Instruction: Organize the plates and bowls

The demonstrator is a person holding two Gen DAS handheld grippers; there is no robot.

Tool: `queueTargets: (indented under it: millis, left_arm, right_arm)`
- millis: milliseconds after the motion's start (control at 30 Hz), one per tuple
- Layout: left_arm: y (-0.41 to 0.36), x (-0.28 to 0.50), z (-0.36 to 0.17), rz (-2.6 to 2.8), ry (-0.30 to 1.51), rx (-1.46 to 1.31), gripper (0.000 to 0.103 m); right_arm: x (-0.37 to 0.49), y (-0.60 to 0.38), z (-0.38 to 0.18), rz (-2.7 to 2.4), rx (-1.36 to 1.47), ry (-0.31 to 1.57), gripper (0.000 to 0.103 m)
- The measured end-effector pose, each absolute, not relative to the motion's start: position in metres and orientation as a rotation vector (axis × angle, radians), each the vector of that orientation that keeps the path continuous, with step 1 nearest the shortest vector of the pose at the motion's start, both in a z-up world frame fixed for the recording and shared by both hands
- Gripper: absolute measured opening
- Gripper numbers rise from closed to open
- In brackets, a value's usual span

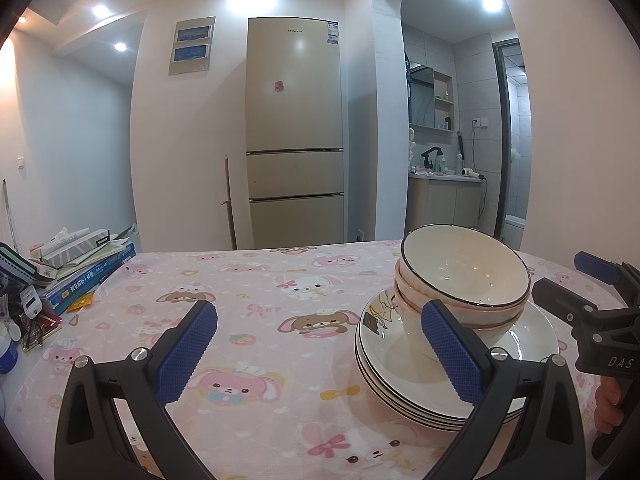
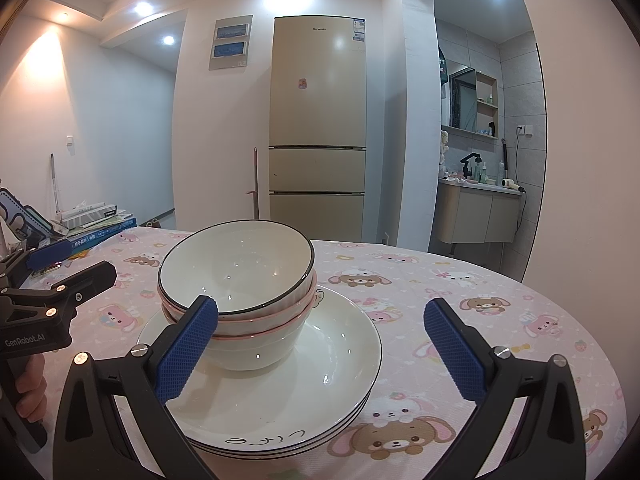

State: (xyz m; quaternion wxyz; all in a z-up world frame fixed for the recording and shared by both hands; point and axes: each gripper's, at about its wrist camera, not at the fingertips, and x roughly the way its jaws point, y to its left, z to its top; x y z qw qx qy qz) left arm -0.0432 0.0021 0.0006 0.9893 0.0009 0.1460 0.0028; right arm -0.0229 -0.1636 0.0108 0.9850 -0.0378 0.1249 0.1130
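Your stack sits on the pink cartoon tablecloth [image 2: 460, 280]: three nested bowls [image 2: 240, 272] on a pile of plates [image 2: 320, 364], about three or four rims, the lower ones hard to count. Your left gripper [image 1: 320, 352] and right gripper [image 2: 320, 348] both gape wide and hold nothing. Left of the plates the cloth lies open as far as the books [image 1: 92, 276] at the table's edge.

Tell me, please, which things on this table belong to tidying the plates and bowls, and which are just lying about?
Belonging to the job:
- stacked bowls, nested on the plates
- stack of plates
- left gripper and right gripper, both open and holding nothing

Just lying about:
- books at the table's left edge
- tissue box on the books
- fridge behind the table
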Motion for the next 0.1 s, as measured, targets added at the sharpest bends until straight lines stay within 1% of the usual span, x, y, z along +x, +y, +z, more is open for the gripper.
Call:
queueTargets:
  millis: [100]
  left_arm:
    - [0.0031,-0.0423,0.0004,0.005,0.299,0.003,0.103]
  right_arm:
    - [-0.0229,-0.1636,0.0108,0.227,-0.076,0.251,0.103]
